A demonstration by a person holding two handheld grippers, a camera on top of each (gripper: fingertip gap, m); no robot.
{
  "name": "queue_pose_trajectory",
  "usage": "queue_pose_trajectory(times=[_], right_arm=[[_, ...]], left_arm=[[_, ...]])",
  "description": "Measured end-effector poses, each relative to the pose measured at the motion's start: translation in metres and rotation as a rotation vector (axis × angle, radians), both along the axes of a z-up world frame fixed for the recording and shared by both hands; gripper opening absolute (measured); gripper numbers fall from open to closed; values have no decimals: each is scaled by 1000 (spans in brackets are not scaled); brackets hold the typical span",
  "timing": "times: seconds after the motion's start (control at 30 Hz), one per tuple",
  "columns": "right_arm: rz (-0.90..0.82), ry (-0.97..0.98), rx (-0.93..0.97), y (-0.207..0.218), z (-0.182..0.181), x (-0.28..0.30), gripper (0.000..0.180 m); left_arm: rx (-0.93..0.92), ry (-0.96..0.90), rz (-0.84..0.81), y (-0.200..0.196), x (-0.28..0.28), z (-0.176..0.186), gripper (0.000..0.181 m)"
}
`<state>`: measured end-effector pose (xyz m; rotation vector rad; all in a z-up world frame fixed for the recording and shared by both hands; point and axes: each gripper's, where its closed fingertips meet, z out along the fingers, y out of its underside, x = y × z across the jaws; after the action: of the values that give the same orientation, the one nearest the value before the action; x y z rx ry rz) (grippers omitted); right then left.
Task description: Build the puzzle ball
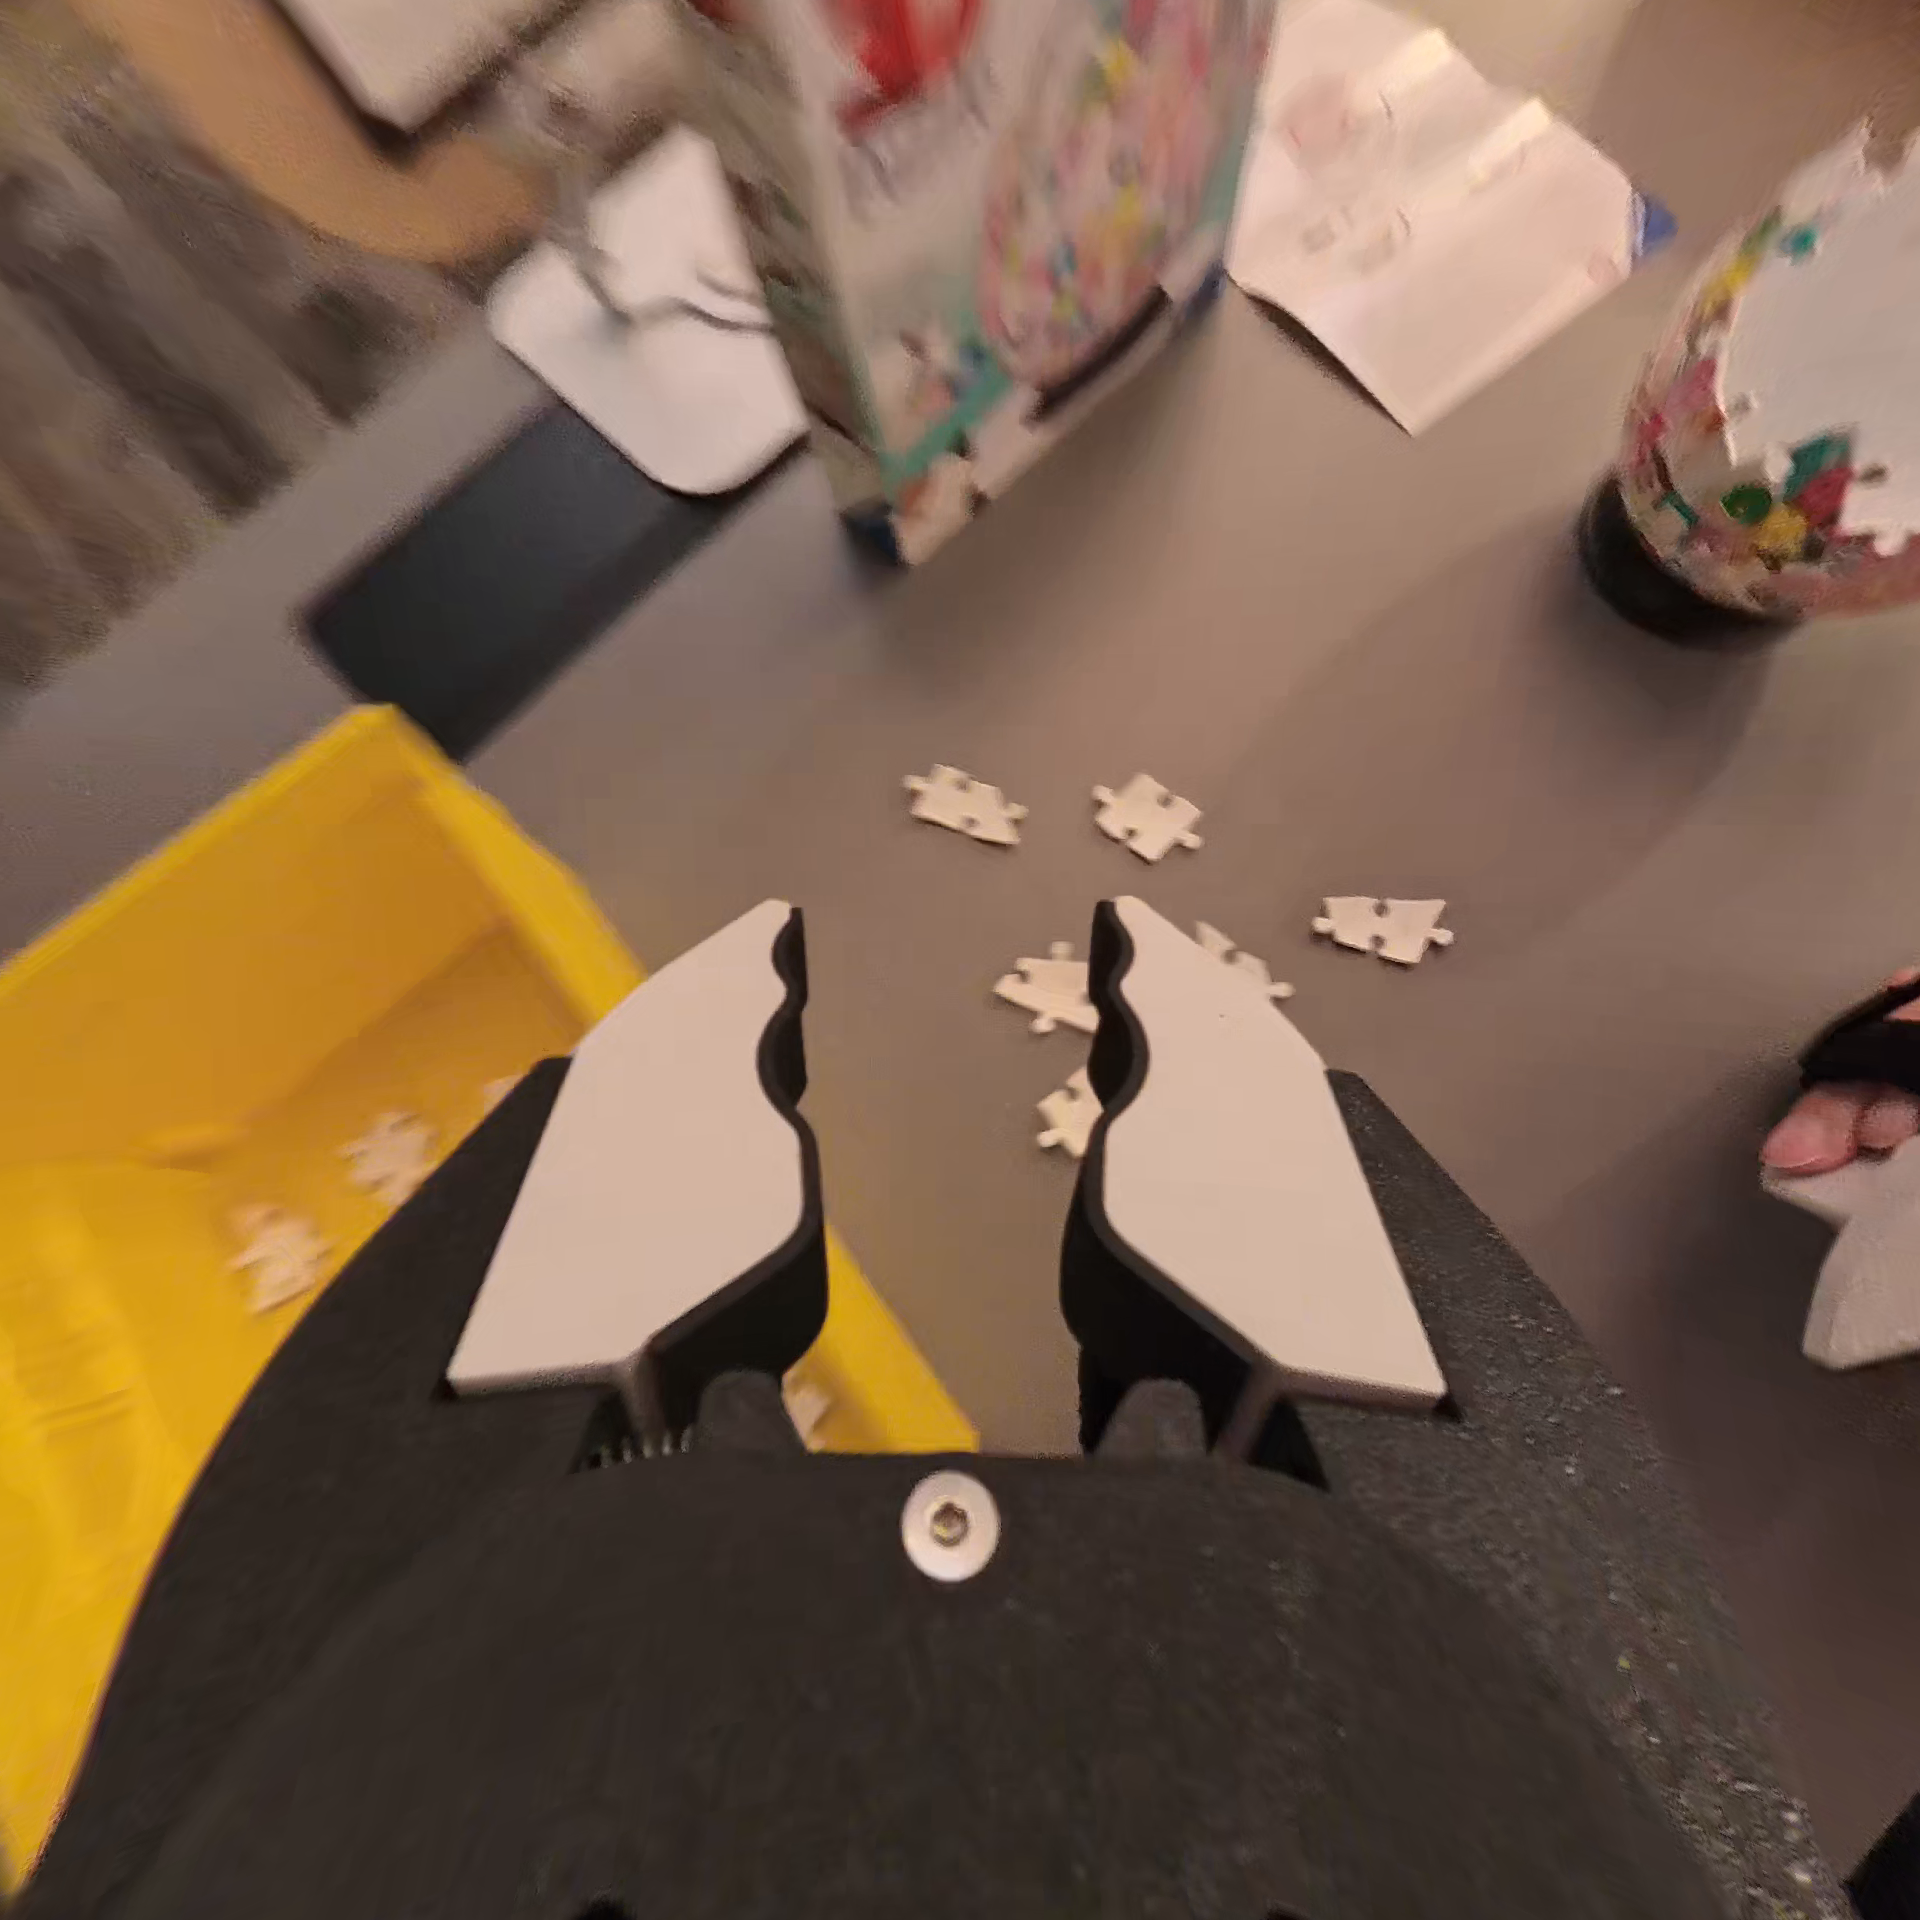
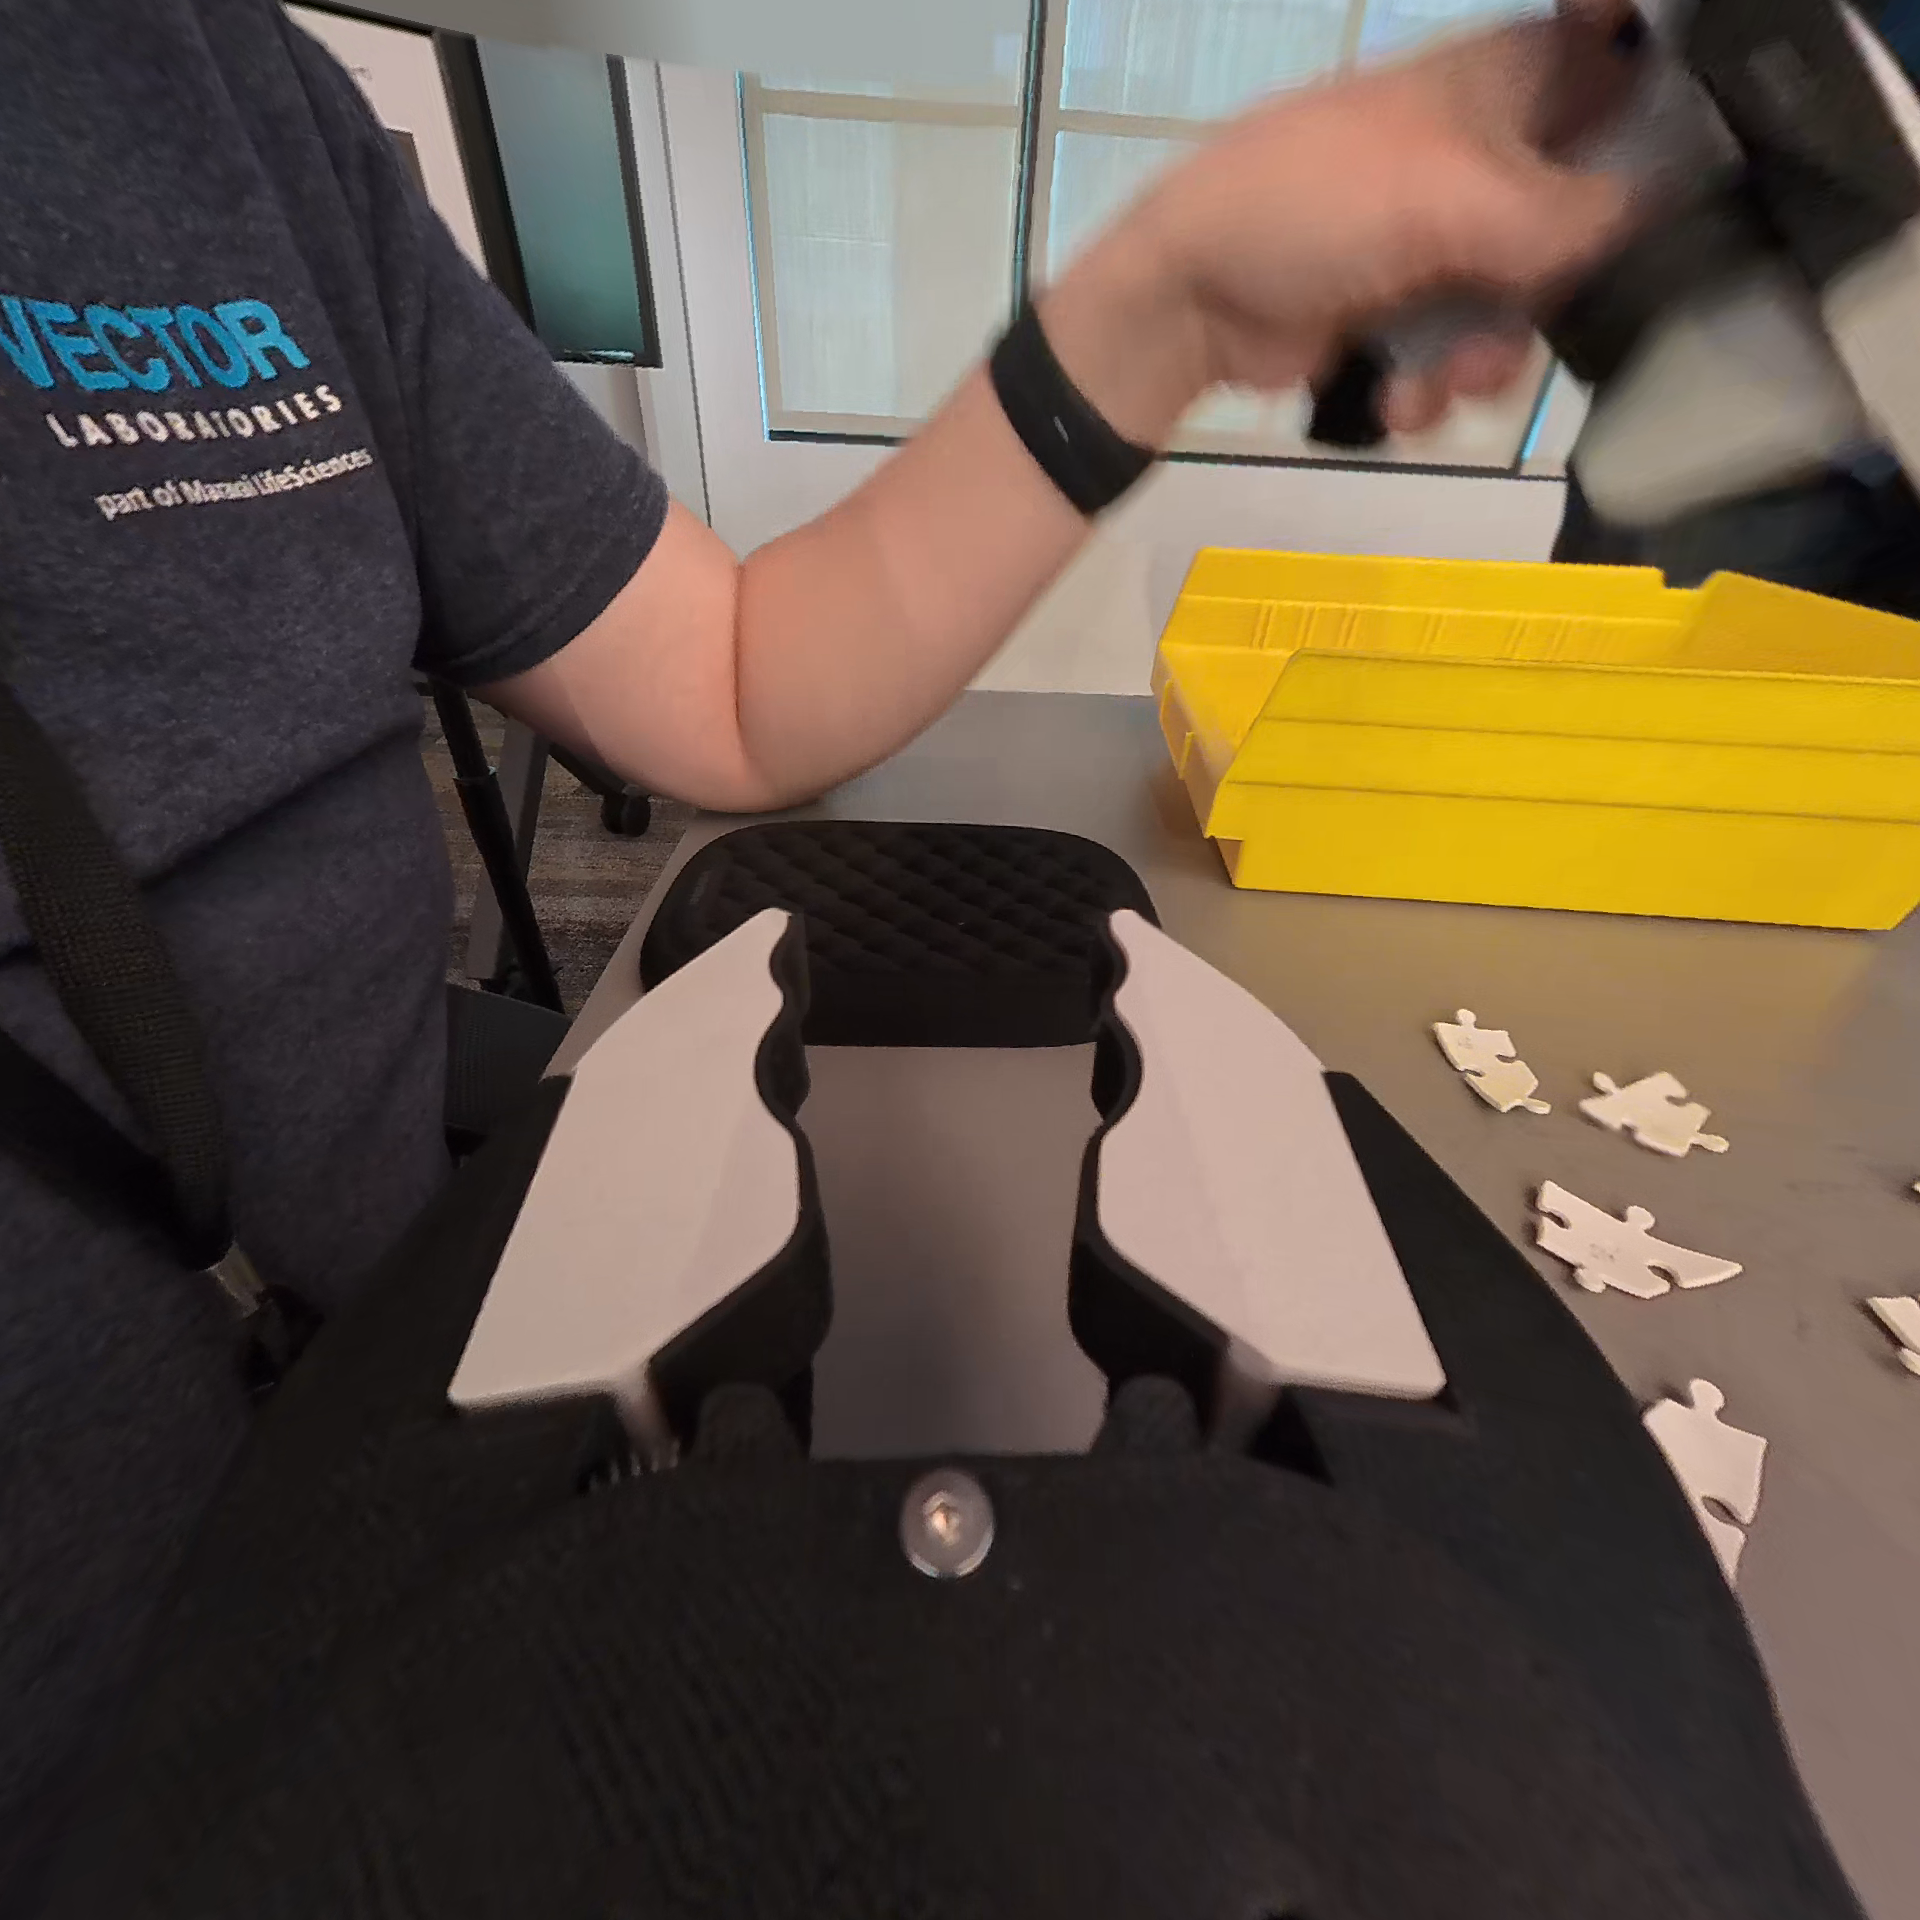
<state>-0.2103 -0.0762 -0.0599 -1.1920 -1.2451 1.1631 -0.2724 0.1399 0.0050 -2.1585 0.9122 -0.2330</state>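
Two grippers work over one grey surface point(image 1: 1351, 748), and we take the left wrist view first. Our left gripper point(image 1: 945, 920) is released, its jaws parted around nothing, held above a loose scatter of white puzzle pieces point(image 1: 964, 805) lying face down. One piece sits partly hidden behind the right-hand finger point(image 1: 1195, 1091). To the left, a yellow bin point(image 1: 312, 883) holds more pieces point(image 1: 384, 1148), blurred but pale. Farther back stands the colourful puzzle box point(image 1: 997, 260), upright and smeared by motion, with a white sheet of paper point(image 1: 1434, 229) lying just beside it. At the right edge we see the puzzle ball point(image 1: 1766, 416), partly built, its lower half printed in bright colours and its top ragged and open, seated on a black stand point(image 1: 1642, 582). A hand point(image 1: 1860, 1101) enters low on the right.

In the right wrist view, our right gripper point(image 2: 951, 920) is likewise released and empty, pointing back toward the person in a dark shirt point(image 2: 229, 623). Beyond its tips lies a black quilted pad point(image 2: 914, 914) at the near edge of the surface point(image 2: 1351, 987). The yellow bin point(image 2: 1558, 790) stands to the right, and white pieces point(image 2: 1631, 1242) lie scattered below it. The person's other arm point(image 2: 831, 623), with a black wristband point(image 2: 1070, 410), rises to the blurred left gripper point(image 2: 1766, 239) at the top right; from here we cannot tell how its jaws stand.
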Motion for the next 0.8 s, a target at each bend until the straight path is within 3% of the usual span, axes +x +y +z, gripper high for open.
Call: queue_pose_trajectory(times=[0.13,0.33,0.5,0.8], right_arm=[[-40,11,-20,6,1,1,57],[-73,21,-135,16,2,3,58],[-87,32,-138,20,3,3,58],[-68,48,-163,22,3,3,57]], left_arm=[[102,11,153,3,-84,36,53],[-29,176,260,9,-176,1,50],[-293,291,254,-3,-199,-53,47],[-513,361,220,-1,-208,-107,44]])
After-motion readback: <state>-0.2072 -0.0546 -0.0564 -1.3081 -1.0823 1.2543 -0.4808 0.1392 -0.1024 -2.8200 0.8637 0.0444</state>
